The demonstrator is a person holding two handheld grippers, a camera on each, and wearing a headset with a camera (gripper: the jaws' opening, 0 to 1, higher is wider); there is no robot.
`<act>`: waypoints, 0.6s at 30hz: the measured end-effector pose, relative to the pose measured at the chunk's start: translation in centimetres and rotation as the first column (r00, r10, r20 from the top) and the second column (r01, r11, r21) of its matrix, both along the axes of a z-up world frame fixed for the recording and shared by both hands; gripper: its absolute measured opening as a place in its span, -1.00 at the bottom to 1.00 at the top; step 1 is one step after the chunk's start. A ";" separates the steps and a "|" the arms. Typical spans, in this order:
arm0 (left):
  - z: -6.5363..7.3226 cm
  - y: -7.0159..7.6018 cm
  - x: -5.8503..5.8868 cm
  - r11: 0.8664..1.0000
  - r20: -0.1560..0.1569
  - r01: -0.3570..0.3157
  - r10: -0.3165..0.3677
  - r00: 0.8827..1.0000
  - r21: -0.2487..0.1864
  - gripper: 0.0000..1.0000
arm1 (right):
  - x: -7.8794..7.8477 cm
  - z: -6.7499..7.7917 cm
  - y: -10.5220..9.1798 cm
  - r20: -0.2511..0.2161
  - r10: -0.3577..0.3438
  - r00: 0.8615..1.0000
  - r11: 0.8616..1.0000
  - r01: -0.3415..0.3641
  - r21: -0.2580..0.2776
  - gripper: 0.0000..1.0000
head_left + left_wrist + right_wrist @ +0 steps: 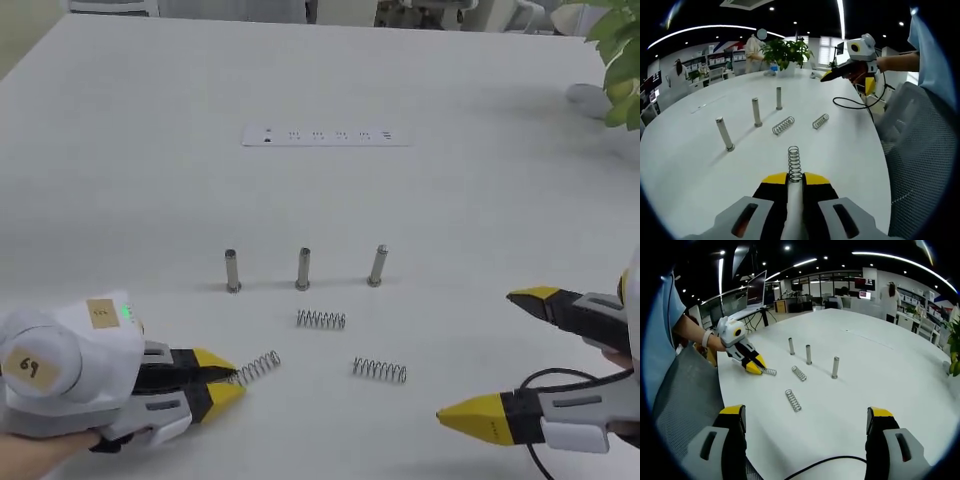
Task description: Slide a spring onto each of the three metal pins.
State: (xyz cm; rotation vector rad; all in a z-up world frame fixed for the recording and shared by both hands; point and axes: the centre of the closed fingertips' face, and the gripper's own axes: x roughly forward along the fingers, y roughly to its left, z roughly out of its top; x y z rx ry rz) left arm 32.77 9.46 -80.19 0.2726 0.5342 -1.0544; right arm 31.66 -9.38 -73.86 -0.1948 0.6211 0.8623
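Note:
Three upright metal pins stand in a row on the white table: left pin, middle pin, right pin. In front of them lie springs: one below the middle pin, another further right. My left gripper is shut on the end of a third spring, which sticks out ahead of the jaws in the left gripper view. My right gripper is wide open at the lower right, with nothing between its jaws. The pins and springs also appear in the right gripper view.
A white power strip lies further back on the table. A potted plant stands at the far right corner. A black cable trails from the right gripper. People stand in the office behind.

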 end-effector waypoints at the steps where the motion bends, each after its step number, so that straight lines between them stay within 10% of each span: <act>1: 0.0 0.0 0.0 1.000 0.002 0.000 0.000 1.000 0.004 -0.94 | 0.0 0.0 0.0 0.000 0.001 1.000 1.000 -0.001 0.000 0.99; 18: 0.1 0.0 0.2 1.000 -0.007 -0.025 0.025 1.000 -0.011 -0.96 | 0.0 -0.1 0.3 -0.002 0.005 1.000 1.000 -0.005 0.001 0.98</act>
